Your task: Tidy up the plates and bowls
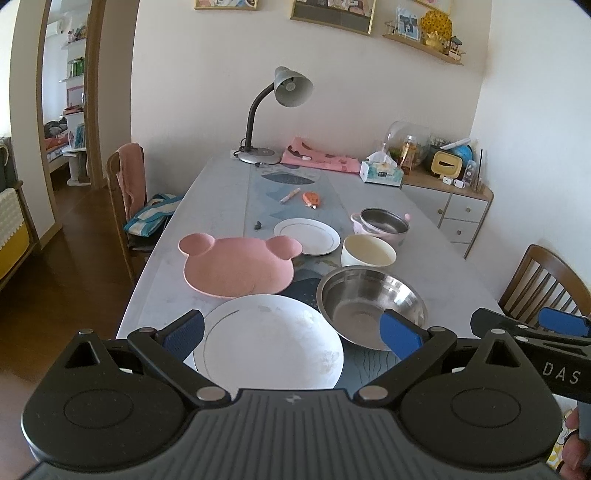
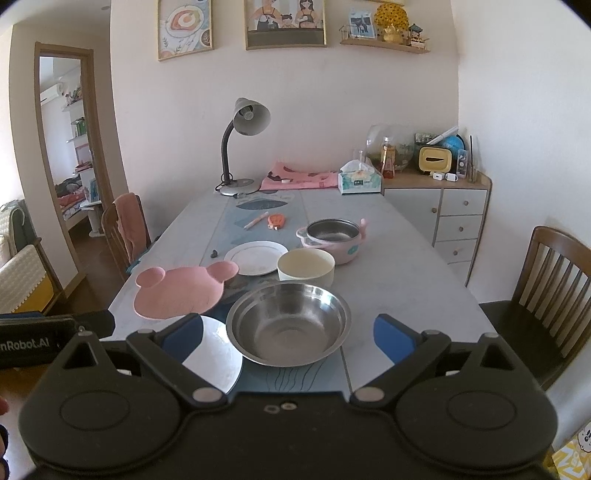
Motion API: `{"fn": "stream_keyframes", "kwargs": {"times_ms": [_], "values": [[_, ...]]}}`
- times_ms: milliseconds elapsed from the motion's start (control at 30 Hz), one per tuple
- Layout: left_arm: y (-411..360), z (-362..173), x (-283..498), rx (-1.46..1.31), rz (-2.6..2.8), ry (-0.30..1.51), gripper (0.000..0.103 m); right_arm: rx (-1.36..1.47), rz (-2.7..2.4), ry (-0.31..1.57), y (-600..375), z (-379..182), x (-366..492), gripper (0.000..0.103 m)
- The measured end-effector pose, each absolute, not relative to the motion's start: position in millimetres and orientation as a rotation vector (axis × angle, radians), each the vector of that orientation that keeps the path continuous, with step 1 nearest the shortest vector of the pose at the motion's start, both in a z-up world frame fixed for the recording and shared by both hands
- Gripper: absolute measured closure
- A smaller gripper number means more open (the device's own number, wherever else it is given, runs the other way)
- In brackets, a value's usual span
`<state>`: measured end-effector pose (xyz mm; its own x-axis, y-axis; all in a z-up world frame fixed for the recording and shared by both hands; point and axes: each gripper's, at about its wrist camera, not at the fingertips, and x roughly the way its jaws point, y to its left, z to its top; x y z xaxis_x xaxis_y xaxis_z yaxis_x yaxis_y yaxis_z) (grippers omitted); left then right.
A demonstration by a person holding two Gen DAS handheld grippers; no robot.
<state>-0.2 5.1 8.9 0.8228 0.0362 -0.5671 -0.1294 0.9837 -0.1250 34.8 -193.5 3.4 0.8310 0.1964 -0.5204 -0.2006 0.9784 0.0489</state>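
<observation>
Plates and bowls: spread loose on table [image 1: 207,206], none stacked | near: left gripper [image 1: 291,332] spread wide over large white plate [image 1: 269,343], right gripper [image 2: 288,332] spread wide before steel bowl [image 2: 288,325], both empty | mid: pink bear plate [image 1: 236,269], cream bowl [image 1: 367,251] | far: small white plate [image 1: 306,236], pink pot [image 2: 332,236] | step: likely the first pick; next move calls for a rim grasp.

A home dining room is indicated by the long table [image 2: 388,266], flanked by wooden chairs [image 2: 554,280], with framed pictures [image 2: 285,24] hung above it and a drawer cabinet [image 2: 458,218] placed beside it.
</observation>
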Motion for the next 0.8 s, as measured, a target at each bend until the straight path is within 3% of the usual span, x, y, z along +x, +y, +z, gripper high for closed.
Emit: {"fn": "stream_keyframes", "kwargs": {"times_ms": [633, 800], "values": [[39.5, -18.9, 30.5, -0.224, 0.134, 0.684, 0.001, -0.018, 0.287, 0.657, -176.7, -23.8, 70.1, 0.004], [62.1, -38.1, 45.8, -0.204, 0.19, 0.725, 0.001, -0.006, 0.326, 0.725, -173.3, -46.5, 88.6, 0.013]]}}
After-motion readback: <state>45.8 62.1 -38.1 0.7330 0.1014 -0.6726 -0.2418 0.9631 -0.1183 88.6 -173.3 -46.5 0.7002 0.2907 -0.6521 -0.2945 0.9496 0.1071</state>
